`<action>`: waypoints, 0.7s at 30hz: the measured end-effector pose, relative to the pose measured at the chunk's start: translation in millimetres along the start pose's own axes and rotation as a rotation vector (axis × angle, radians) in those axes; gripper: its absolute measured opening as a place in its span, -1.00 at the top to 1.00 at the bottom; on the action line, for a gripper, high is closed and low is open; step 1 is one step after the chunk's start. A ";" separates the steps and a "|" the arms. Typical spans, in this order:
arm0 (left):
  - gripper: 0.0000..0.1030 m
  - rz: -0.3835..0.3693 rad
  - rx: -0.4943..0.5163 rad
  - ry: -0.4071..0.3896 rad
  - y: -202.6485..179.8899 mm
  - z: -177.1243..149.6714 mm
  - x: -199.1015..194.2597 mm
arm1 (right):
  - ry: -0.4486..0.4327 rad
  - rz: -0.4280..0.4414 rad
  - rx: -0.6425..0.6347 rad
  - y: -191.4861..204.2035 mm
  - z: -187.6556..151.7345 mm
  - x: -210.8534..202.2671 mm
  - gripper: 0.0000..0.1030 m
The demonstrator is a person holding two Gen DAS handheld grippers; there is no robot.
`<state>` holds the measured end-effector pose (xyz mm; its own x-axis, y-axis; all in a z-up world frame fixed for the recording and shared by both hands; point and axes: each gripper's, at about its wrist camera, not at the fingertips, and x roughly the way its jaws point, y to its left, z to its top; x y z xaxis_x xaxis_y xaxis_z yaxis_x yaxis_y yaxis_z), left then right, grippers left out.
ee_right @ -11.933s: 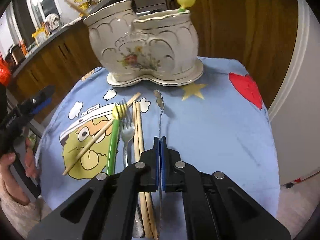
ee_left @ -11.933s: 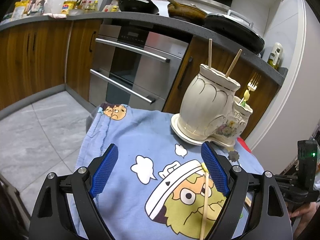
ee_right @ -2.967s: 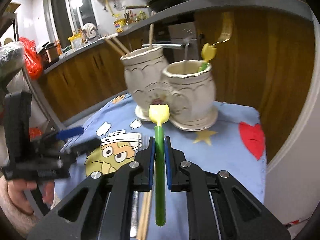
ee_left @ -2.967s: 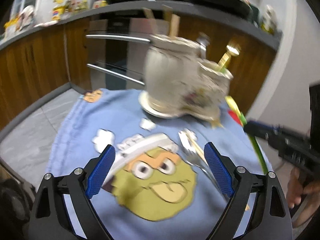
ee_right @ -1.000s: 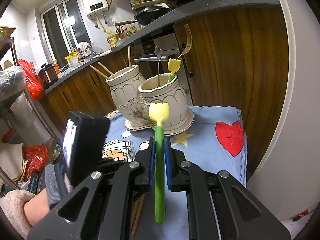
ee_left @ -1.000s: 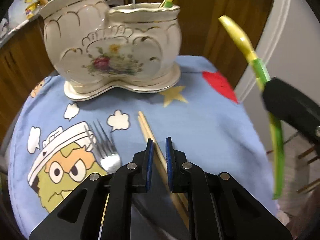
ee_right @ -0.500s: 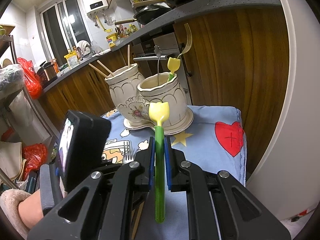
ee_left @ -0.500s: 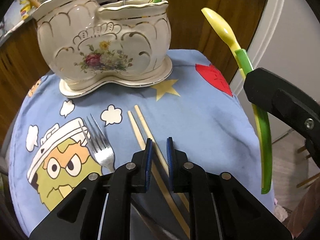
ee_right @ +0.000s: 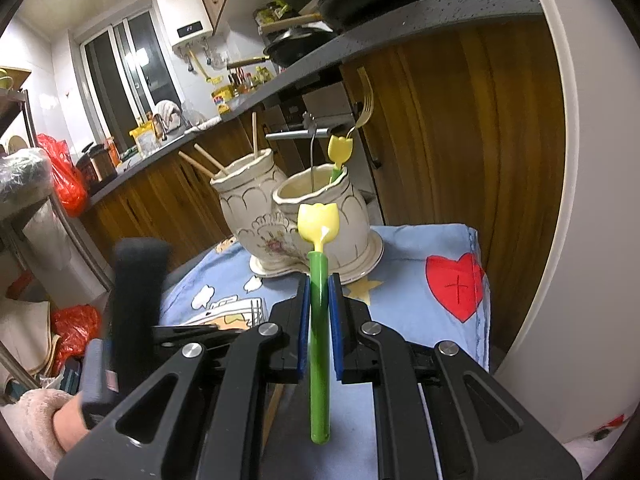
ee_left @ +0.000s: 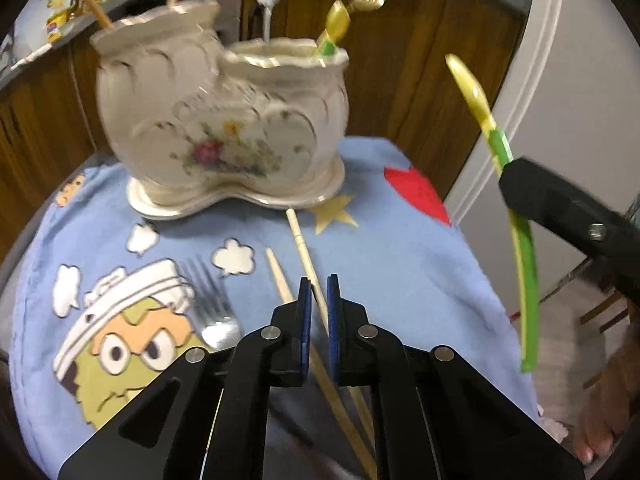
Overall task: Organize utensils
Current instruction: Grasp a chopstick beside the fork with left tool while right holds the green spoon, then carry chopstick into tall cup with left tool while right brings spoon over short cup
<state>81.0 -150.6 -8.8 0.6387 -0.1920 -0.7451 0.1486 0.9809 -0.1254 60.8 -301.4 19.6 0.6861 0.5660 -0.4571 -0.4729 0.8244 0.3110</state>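
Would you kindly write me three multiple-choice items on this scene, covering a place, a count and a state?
1. Where is the silver fork?
A. in the holder
B. flat on the cloth
C. in the left gripper

2. How many chopsticks stand in the holder's left cup?
A. one
B. three
C. six

3. What is the right gripper doing?
A. gripping the green spoon
B. standing wide open
C. gripping a fork

Answers:
1 B, it lies on the cloth beside the cartoon print.
2 B, three sticks rise from that cup in the right wrist view.
3 A, its fingers clamp the green spoon.
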 end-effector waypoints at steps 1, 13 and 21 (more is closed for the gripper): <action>0.84 -0.025 -0.008 -0.016 2.9 0.0 -6.5 | -0.009 -0.001 0.002 -1.0 0.3 -0.7 0.82; 0.89 -0.210 -0.069 -0.314 63.1 -0.5 -91.2 | -0.155 0.017 -0.005 11.0 5.8 -6.1 0.82; 0.90 -0.179 -0.032 -0.467 83.2 12.0 -120.6 | -0.220 0.029 -0.042 26.3 9.2 8.9 0.82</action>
<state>25.3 -46.2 78.5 0.8762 -0.3438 -0.3378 0.2685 0.9302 -0.2503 59.5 -274.6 31.4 0.7738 0.5800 -0.2545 -0.5135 0.8097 0.2840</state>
